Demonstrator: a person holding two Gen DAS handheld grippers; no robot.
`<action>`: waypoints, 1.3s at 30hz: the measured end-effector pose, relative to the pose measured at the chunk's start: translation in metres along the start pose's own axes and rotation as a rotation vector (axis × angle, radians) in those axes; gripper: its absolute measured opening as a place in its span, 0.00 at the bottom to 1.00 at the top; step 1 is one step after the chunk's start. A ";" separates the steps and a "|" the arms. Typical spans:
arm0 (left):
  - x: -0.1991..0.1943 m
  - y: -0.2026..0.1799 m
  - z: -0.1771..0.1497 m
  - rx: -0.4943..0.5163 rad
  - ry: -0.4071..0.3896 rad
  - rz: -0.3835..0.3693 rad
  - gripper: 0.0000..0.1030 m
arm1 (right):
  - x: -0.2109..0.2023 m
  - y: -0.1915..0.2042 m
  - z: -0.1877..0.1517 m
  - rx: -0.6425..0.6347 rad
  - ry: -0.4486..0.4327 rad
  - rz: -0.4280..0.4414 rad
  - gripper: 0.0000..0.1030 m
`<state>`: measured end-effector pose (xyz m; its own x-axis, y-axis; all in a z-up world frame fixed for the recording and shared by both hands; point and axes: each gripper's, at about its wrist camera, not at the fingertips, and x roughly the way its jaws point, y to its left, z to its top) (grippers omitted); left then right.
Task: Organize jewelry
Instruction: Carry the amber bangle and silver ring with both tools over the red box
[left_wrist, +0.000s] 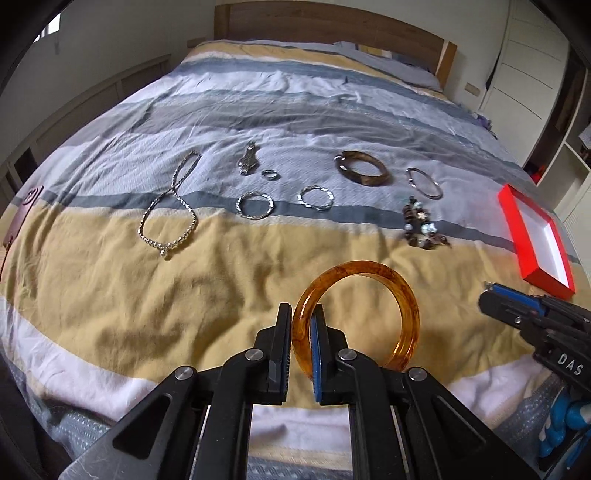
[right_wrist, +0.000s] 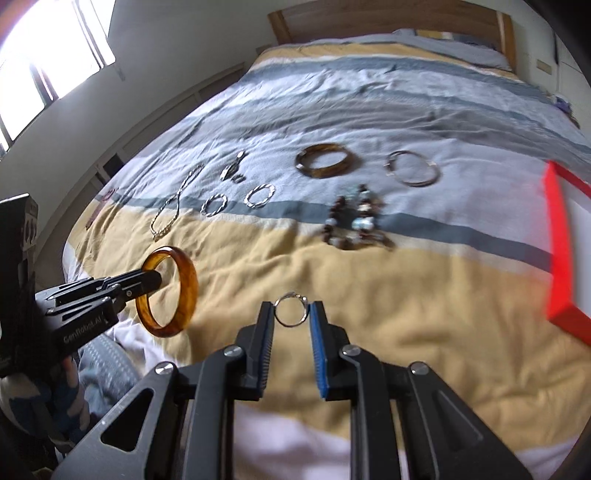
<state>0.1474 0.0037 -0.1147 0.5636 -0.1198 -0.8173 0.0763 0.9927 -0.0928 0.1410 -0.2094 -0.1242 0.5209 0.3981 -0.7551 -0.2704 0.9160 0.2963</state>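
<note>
- The amber bangle (left_wrist: 354, 317) is clamped by its band in the left gripper (left_wrist: 301, 332), jaws narrow on it, and it stands upright off the bedspread (left_wrist: 147, 314), over the near yellow stripe.
- From the right wrist view the same bangle (right_wrist: 168, 291) hangs at the near left, its ring open toward the camera.
- A small silver ring (right_wrist: 291, 309) sits between the tips of the right gripper (right_wrist: 291, 314), both pads touching its sides, above the yellow stripe at near centre.
- In the left wrist view the right gripper (left_wrist: 491, 295) enters from the near right, just short of the red box; the ring cannot be made out there.
- A shallow red box (left_wrist: 532, 236) with a white inside lies open on the right edge of the bed.
- Left of the box lies a cluster of brown and pale blue beads (left_wrist: 424, 225); beyond it, a thin silver bangle (left_wrist: 424, 182) and, further left, a dark brown bangle (left_wrist: 362, 168).
- Two twisted silver hoops (left_wrist: 255, 205) (left_wrist: 316, 197) lie side by side on the grey stripe at centre.
- Beyond them are a small ring (left_wrist: 269, 174) and a silver pendant piece (left_wrist: 248, 158), close together.
- A silver beaded necklace (left_wrist: 171, 210) lies looped at far left.
- A wooden headboard (left_wrist: 332, 26) closes the far end of the bed.
</note>
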 end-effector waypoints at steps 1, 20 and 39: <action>-0.006 -0.006 0.000 0.013 -0.007 -0.001 0.09 | -0.012 -0.005 -0.001 0.009 -0.019 -0.005 0.18; -0.004 -0.249 0.066 0.282 -0.014 -0.248 0.09 | -0.148 -0.201 -0.010 0.178 -0.158 -0.342 0.18; 0.098 -0.381 0.075 0.453 0.096 -0.189 0.09 | -0.109 -0.288 -0.030 0.293 -0.037 -0.449 0.18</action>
<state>0.2349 -0.3870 -0.1169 0.4292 -0.2744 -0.8605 0.5314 0.8471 -0.0050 0.1381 -0.5179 -0.1445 0.5626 -0.0396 -0.8258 0.2200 0.9700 0.1034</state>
